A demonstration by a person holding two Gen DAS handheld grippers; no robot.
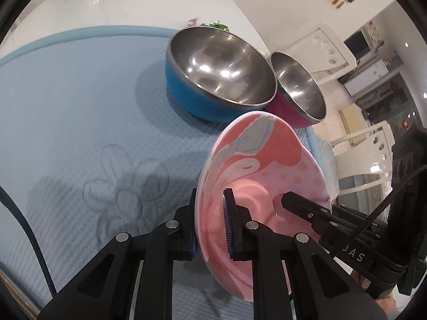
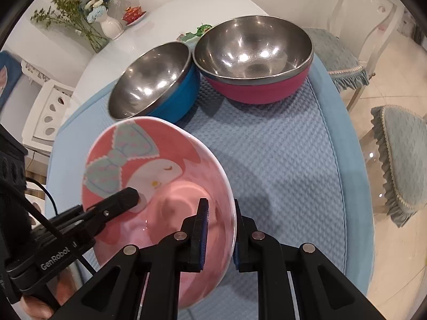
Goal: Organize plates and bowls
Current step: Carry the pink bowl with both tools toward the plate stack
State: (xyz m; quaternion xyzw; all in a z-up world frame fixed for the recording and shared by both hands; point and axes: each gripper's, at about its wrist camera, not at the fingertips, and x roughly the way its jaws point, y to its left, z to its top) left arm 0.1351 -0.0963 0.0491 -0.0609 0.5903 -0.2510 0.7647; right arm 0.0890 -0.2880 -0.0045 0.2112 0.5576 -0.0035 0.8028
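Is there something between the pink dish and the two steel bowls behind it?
Nothing visible. Both grippers, left and right, grip the pink dish by opposite rims. Only bare blue mat lies between it and the blue bowl and red bowl.

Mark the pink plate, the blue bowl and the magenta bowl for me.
pink plate (image 2: 149,160): right wrist view, on the printed face inside the dish.
blue bowl (image 1: 184,85): left wrist view, on its blue outer wall.
magenta bowl (image 2: 256,90): right wrist view, on its magenta outer wall.
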